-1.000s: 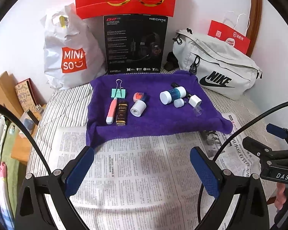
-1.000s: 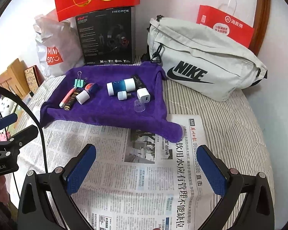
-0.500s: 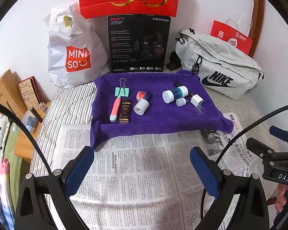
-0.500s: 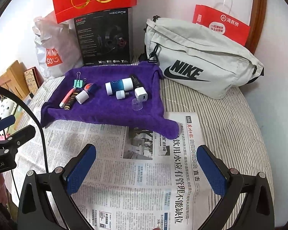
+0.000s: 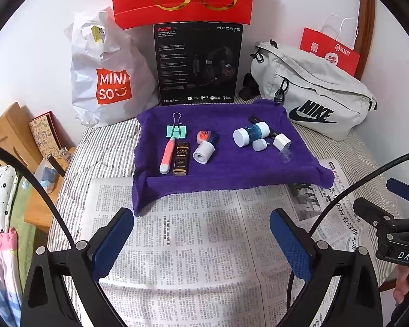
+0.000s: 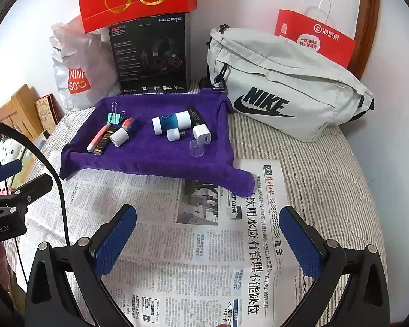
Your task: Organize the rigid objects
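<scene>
Two clusters of small hard items lie on the purple towel (image 5: pixel 231 169), which is spread at twelve o'clock beyond the newspaper (image 5: pixel 193 245). Toward eleven: a mint binder clip (image 5: pixel 176 131), a pink pen (image 5: pixel 167 156), a brown bottle (image 5: pixel 181 158) and a white cylinder (image 5: pixel 203 153) touching an orange-and-blue piece (image 5: pixel 205 135). Toward one: a blue-and-white bottle (image 5: pixel 251 133), a white charger cube (image 5: pixel 282 141), a small white cap (image 5: pixel 259 144) and a clear cap (image 5: pixel 286 156).

Left gripper (image 5: pixel 201 241) and right gripper (image 6: pixel 208 238) both hover over the newspaper, claws spread wide and holding nothing. Grouped lots like these fit sorting under way or finished. For any pick, I judge it best to straddle a cylinder across its short axis, since these would roll.
</scene>
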